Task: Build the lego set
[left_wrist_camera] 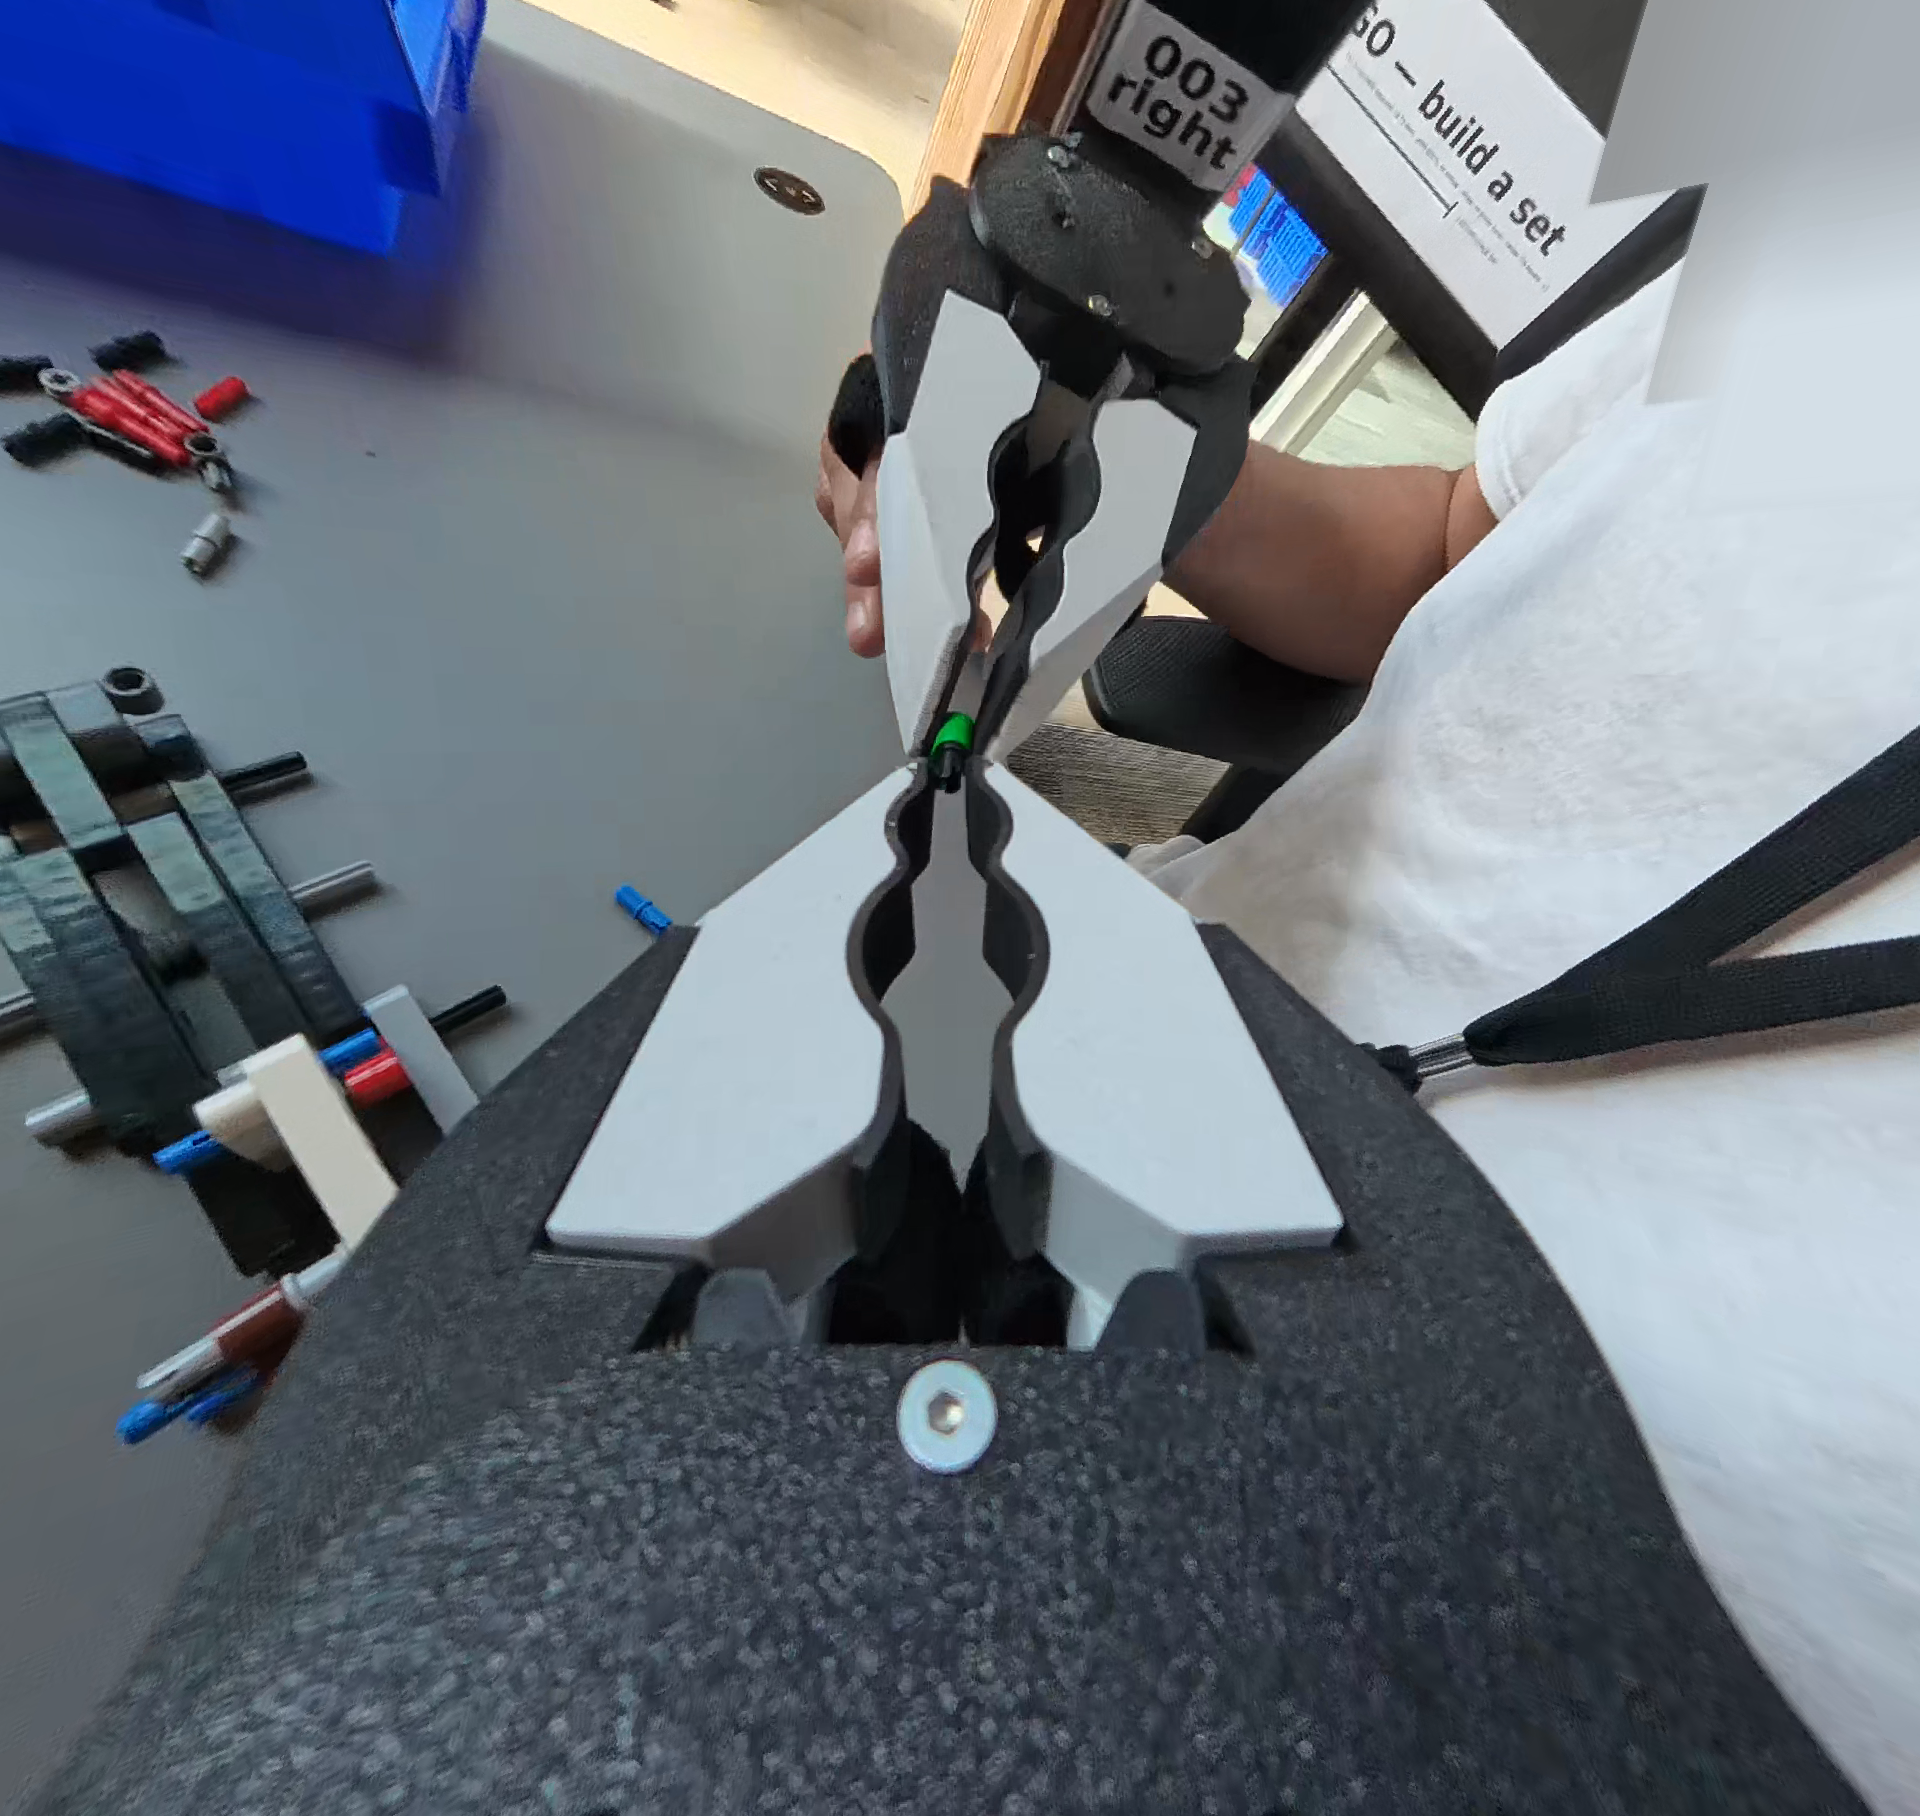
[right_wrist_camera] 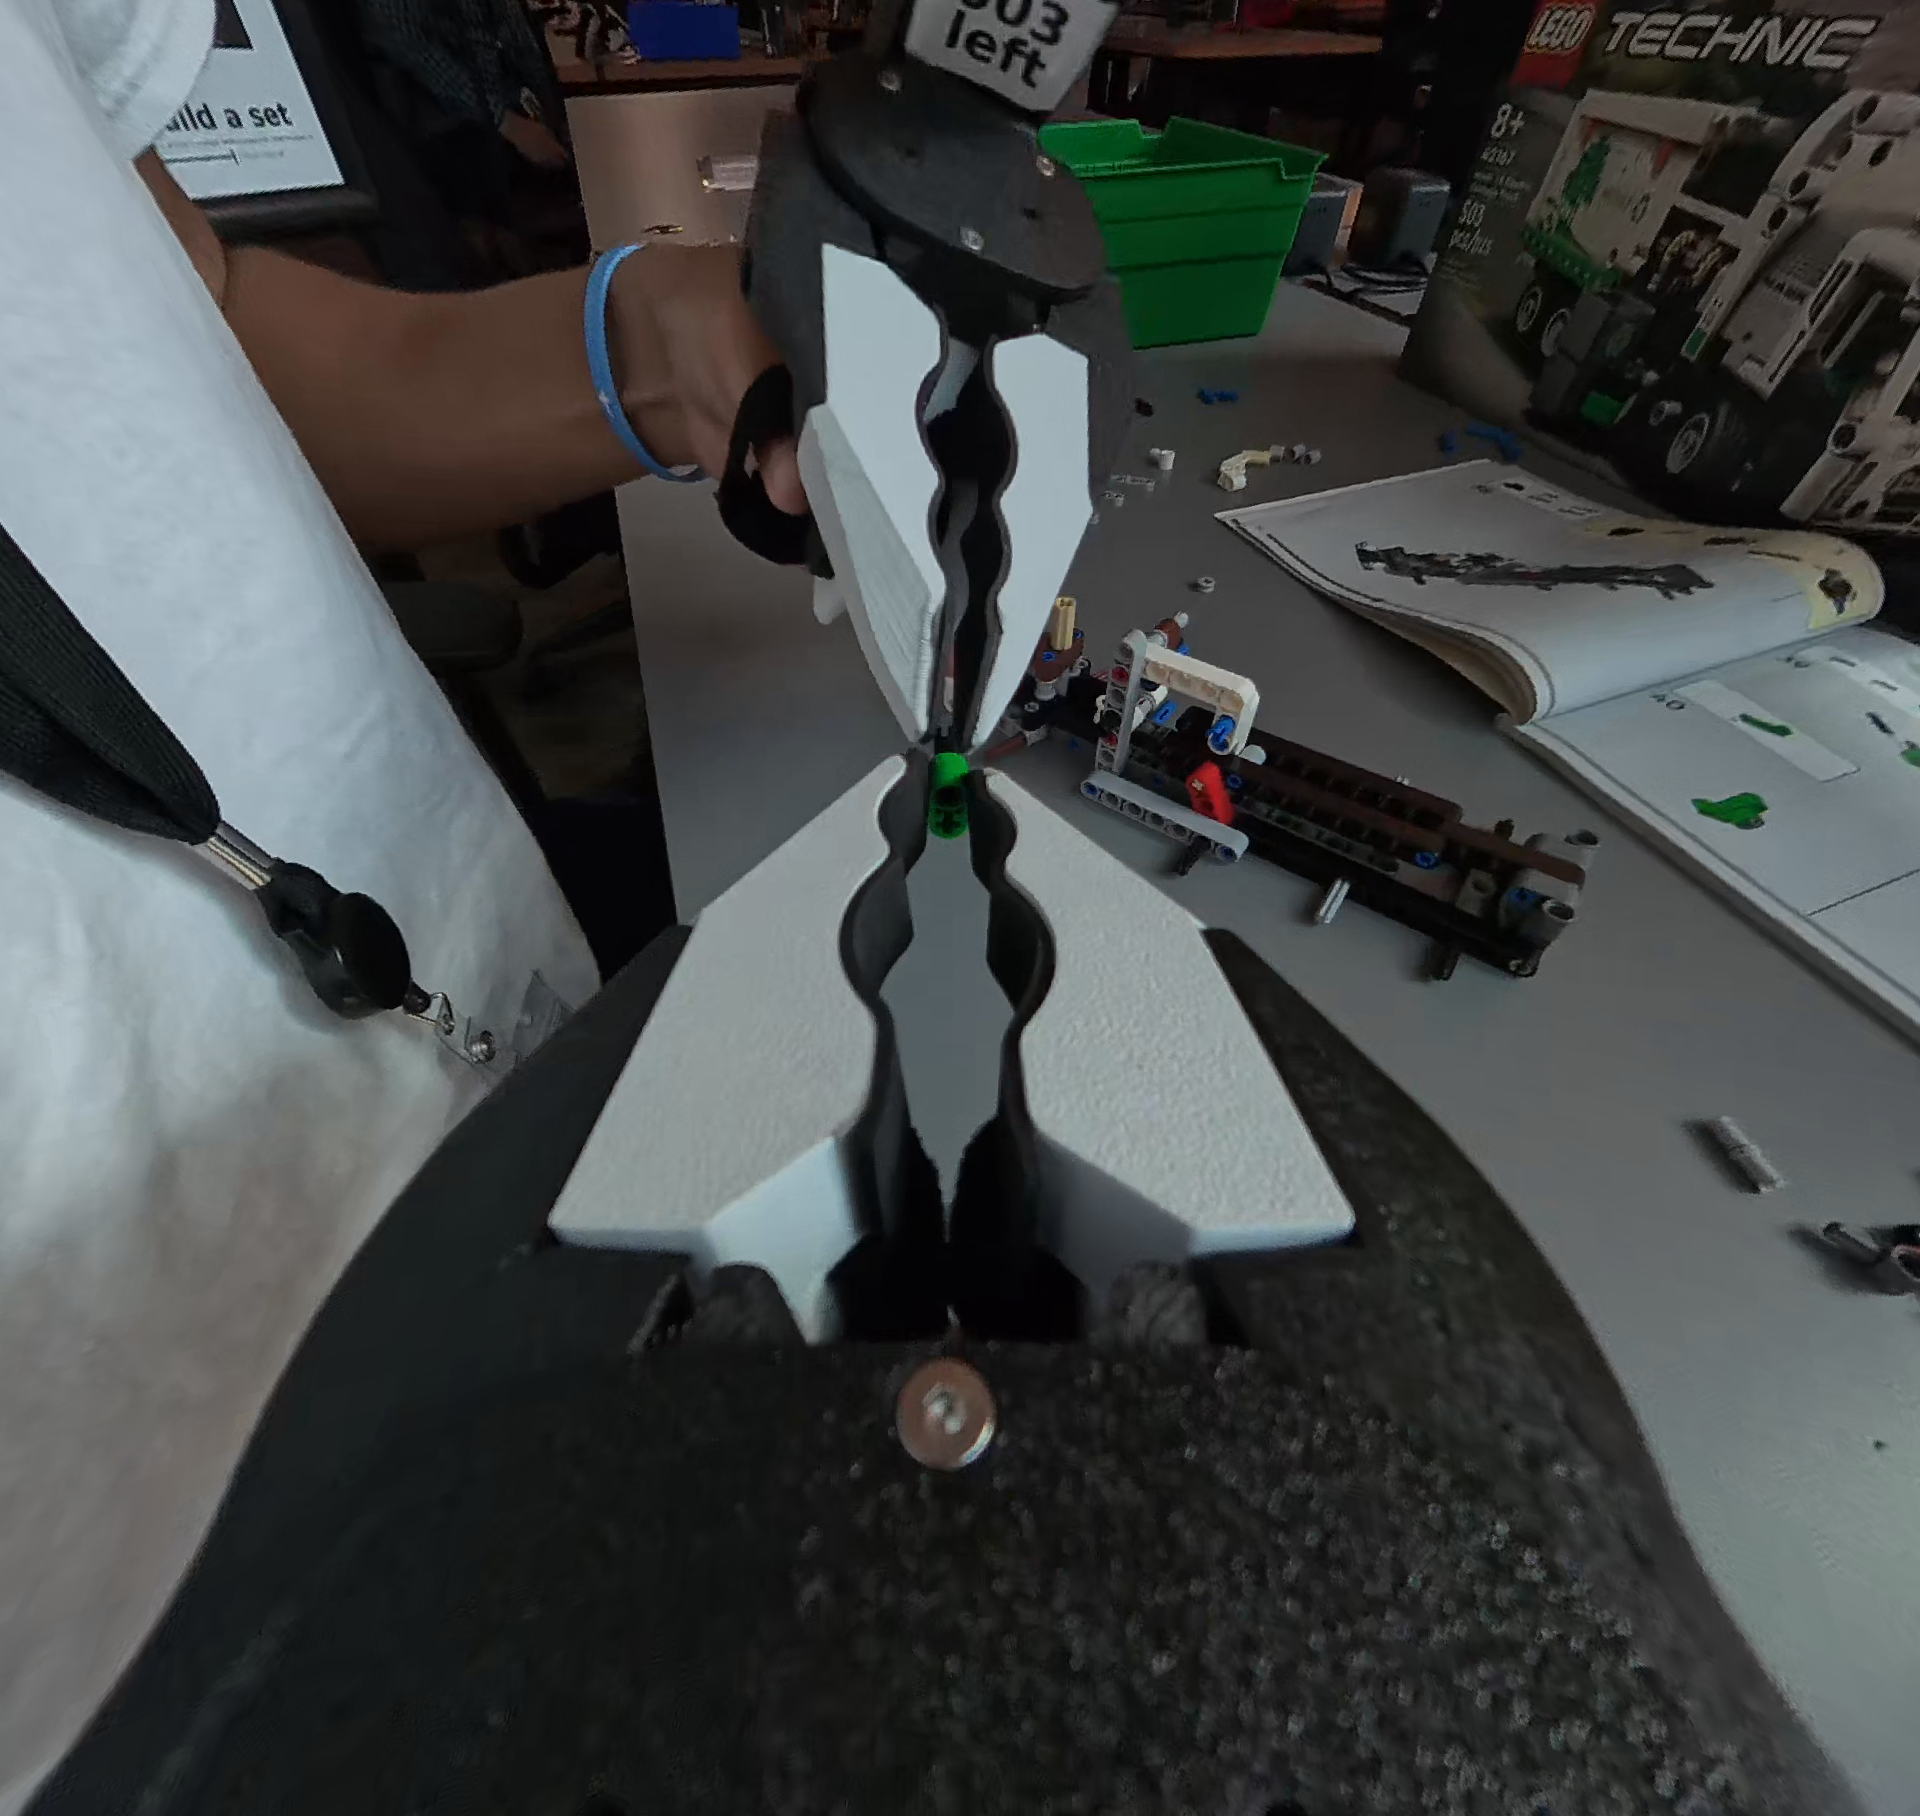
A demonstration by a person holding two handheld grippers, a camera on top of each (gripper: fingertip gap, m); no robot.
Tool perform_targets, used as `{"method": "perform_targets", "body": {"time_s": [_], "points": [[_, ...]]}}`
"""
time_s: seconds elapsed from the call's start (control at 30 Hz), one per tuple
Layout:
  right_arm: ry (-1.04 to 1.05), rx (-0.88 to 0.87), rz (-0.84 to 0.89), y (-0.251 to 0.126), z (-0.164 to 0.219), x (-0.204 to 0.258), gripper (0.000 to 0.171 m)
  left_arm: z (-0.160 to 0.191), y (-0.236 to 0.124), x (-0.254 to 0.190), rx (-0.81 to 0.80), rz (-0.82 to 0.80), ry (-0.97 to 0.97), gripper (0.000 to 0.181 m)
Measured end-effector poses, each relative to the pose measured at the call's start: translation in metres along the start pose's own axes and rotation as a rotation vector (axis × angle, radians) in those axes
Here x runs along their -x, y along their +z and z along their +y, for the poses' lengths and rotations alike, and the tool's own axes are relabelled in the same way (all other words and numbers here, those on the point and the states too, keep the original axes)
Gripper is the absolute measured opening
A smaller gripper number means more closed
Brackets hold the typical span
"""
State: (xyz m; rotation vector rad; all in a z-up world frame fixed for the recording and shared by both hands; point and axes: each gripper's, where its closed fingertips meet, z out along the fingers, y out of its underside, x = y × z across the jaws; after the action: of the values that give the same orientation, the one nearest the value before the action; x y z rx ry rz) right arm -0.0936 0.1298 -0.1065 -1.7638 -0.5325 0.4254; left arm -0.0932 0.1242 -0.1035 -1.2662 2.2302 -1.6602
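Two hand-held grippers meet tip to tip above a grey table (right_wrist_camera: pixel 1558 1091), in front of a person in a white shirt. The right gripper (right_wrist_camera: pixel 943 779) has its jaws narrowed onto a small green connector piece (right_wrist_camera: pixel 947 798), pinched at the fingertips. The left gripper (left_wrist_camera: pixel 938 767) points straight at it, its tips drawn close around a short black pin (left_wrist_camera: pixel 948 775) that meets the green piece end to end. Whether the left tips truly clamp the pin cannot be told.

Each tool is held level at chest height, one hand (right_wrist_camera: pixel 686 364) wrapped on the left handle, with a blue wristband on its wrist.

In the right wrist view, on the table to the right of the tips, lies one partly built lego chassis (right_wrist_camera: pixel 1320 810) of dark beams with white, red and blue parts. Farther right lies one open instruction booklet (right_wrist_camera: pixel 1621 623), with one lego set box (right_wrist_camera: pixel 1714 239) standing behind it and one green bin (right_wrist_camera: pixel 1195 218) far off. In the left wrist view, one blue bin (left_wrist_camera: pixel 239 73) stands at far left, with a small cluster of loose red and black pieces (left_wrist_camera: pixel 130 405) near it.
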Motion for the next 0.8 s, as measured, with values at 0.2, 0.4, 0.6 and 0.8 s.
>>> {"method": "perform_targets", "body": {"time_s": [0.2, 0.4, 0.6, 0.8], "points": [[0.045, 0.052, 0.117, 0.003, 0.012, -0.015, 0.006, 0.008, 0.002, 0.024, 0.02, -0.242, 0.04, 0.019], [-0.233, 0.052, 0.321, 0.007, 0.009, -0.023, 0.006, 0.004, 0.002, 0.023, -0.117, -0.277, -0.097, 0.009], [-0.217, 0.09, 0.3, 0.008, 0.012, -0.018, 0.007, 0.005, 0.0, 0.019, -0.183, -0.216, -0.169, 0.007], [-0.189, 0.178, 0.311, 0.008, 0.004, -0.014, 0.006, 0.002, -0.005, 0.016, -0.222, -0.18, -0.173, 0.0]]}}
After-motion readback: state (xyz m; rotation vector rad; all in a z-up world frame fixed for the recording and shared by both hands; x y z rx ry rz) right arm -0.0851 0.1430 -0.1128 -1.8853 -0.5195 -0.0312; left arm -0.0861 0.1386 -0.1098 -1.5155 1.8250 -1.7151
